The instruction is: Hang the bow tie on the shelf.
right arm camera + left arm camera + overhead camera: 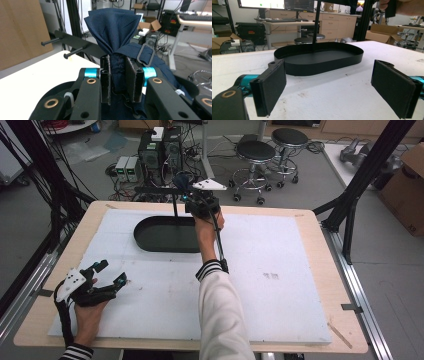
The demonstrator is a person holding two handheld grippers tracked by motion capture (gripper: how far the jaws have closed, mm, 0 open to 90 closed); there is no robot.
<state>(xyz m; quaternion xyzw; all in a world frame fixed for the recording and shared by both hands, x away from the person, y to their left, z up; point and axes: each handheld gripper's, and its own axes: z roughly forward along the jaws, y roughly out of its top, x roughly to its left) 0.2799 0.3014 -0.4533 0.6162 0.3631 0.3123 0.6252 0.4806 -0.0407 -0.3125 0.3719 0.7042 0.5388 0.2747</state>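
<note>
So the right gripper has its jaws pinched tight on a bunched fold of dark navy fabric, looks like a garment or bag with a strap and a metal buckle hanging off it. In the high view that right gripper is held up over the far edge of the bench, right by the stand.

The thing that matters here imo: the rack's two pegs stick out level from a black crossbar, and in the right gripper view they sit to the left of the cloth and a bit beyond it, near but not touching. Peg tips point roughly back toward the camera, so I'd guess the fabric has to travel sideways toward them and then slide on along the peg's length, not just drop down. Whether the buckle loop or the fold is meant to catch, can't tell.

The stand's post rises out of the black oval tray.

Left gripper is well away at the near left corner, jaws spread wide with nothing between them, resting low on the white sheet. The right hand is clearly the closer one for hanging.
</note>
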